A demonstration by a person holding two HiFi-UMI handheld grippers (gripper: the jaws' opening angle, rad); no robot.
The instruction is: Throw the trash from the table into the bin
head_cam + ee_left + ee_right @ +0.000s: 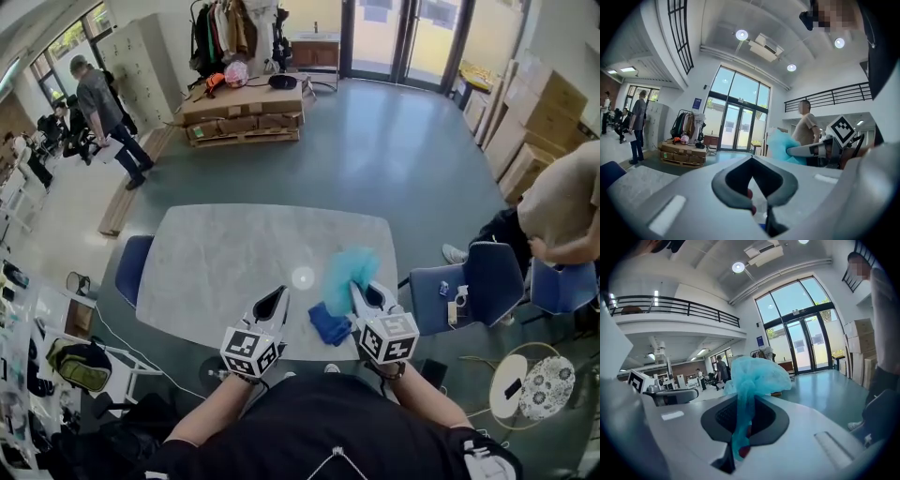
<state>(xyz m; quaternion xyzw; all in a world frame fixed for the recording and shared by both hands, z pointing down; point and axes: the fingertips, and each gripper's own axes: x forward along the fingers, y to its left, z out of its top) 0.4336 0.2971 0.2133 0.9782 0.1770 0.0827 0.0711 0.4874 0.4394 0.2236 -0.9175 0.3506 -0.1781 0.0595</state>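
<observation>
A crumpled light-blue piece of trash point(349, 274) is held up over the table's near right part, and my right gripper point(359, 289) is shut on it. In the right gripper view the trash point(757, 373) puffs out above the jaws of that gripper point(745, 399), with a strip of it pinched between them. A dark blue piece point(330, 325) lies on the grey marble table point(234, 253) just left of the right gripper. My left gripper point(275, 298) hovers over the near edge, shut and empty. The left gripper view shows the left gripper point(752, 161) and the light-blue trash point(780, 145) to its right.
A small pale round spot point(302, 277) shows mid-table. A blue chair point(131, 267) stands at the table's left, and two more point(469, 286) at its right beside a person point(562, 206). A pallet of cardboard boxes point(244, 112) sits far behind.
</observation>
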